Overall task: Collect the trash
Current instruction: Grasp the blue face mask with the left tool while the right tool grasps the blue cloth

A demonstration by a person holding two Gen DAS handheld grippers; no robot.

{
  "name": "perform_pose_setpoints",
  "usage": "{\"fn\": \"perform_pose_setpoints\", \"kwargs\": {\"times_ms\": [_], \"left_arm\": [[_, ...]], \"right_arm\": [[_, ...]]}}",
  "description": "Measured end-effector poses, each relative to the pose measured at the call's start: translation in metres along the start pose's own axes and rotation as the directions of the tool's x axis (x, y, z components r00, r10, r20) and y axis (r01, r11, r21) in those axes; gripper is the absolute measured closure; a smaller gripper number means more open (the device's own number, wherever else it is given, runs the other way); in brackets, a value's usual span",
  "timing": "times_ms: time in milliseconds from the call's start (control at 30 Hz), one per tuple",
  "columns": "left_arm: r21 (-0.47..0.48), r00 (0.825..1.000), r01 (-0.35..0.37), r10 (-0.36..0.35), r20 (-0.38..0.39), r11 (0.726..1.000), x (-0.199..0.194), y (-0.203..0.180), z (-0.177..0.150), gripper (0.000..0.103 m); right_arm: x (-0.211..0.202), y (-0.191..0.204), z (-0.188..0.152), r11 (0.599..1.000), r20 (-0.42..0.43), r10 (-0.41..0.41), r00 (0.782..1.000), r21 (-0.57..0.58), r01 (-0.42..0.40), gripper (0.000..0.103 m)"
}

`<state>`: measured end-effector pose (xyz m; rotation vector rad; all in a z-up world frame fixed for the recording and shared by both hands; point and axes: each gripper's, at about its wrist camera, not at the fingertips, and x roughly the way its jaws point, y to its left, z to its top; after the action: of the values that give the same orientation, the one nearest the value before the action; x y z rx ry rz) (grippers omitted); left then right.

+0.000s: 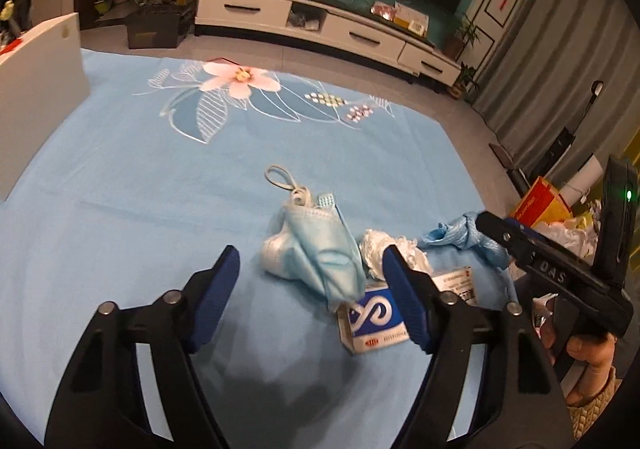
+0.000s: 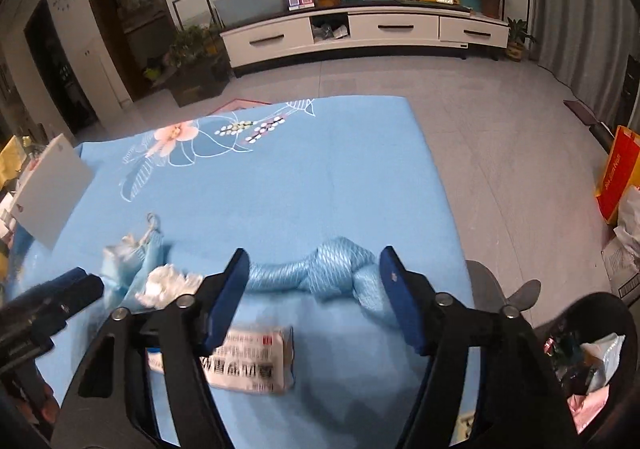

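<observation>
**Blue trash pile on the flowered cloth, both grippers open above it**

Blue and white pieces of trash lie together on the near part of a light blue cloth (image 1: pixel 140 169). A crumpled face mask (image 1: pixel 316 245) with its ear loops lies in the middle, and just beside it, on its right, is a ball of white tissue (image 1: pixel 376 245). A small blue-and-white carton (image 1: pixel 374 319) lies nearer to the camera, and one corner of the mask lies over it. Further right, a twisted blue plastic bag (image 1: pixel 468 233) rests near the edge of the cloth; in the right wrist view the same blue plastic bag (image 2: pixel 320 273) looks like a knotted roll with a fine grid pattern.

The left gripper (image 1: pixel 312 293) hangs over the mask and the carton, its jaws wide apart and holding nothing. The right gripper (image 2: pixel 312 293) is also spread open and empty, with the bag seen between its fingers and the carton (image 2: pixel 248 361) below its left finger; the print on the carton is blurred, so I cannot read it.

On the right of the cloth, a dark bin (image 2: pixel 592 361) holds what seems to be wrappers and paper. A white board (image 1: pixel 36 97) stands at the left edge of the cloth. Behind, a white TV cabinet (image 2: pixel 360 31) stands against a teal wall, and an orange bag (image 2: pixel 618 173) stands on the grey floor.
</observation>
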<state>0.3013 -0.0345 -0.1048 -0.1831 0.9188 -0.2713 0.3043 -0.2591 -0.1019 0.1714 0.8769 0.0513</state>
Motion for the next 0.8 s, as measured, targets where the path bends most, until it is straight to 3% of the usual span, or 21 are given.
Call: {"fn": "perform_pose_setpoints", "kwargs": {"times_ms": [100, 267, 333, 367, 633, 800], "left_arm": [[0.005, 1.000, -0.016, 0.016, -0.023, 1.000, 0.013, -0.001, 0.000, 0.040], [0.005, 0.999, -0.024, 0.024, -0.040, 1.000, 0.023, 0.003, -0.003, 0.062], [0.003, 0.999, -0.023, 0.023, -0.032, 1.000, 0.021, 0.005, -0.003, 0.082], [-0.003, 0.999, -0.016, 0.016, -0.029, 1.000, 0.020, 0.007, -0.003, 0.084], [-0.002, 1.000, -0.011, 0.011, 0.020, 1.000, -0.002, 0.008, -0.005, 0.090], [0.041, 0.996, -0.018, 0.014, 0.092, 0.999, -0.042, 0.002, -0.011, 0.090]], "right_arm": [[0.010, 0.001, 0.001, 1.000, -0.018, -0.018, 1.000, -0.018, 0.018, 0.049], [0.018, 0.001, -0.002, 0.996, -0.027, -0.072, 0.997, -0.058, 0.070, 0.062], [0.021, -0.001, -0.003, 0.993, -0.034, -0.099, 0.995, -0.070, 0.096, 0.072], [0.022, -0.003, -0.004, 0.992, -0.036, -0.104, 0.994, -0.071, 0.101, 0.074], [0.009, -0.015, -0.007, 0.998, -0.019, -0.056, 0.998, -0.012, 0.055, 0.082], [-0.029, -0.019, -0.012, 0.999, 0.050, 0.002, 0.999, 0.037, -0.004, 0.082]]}}
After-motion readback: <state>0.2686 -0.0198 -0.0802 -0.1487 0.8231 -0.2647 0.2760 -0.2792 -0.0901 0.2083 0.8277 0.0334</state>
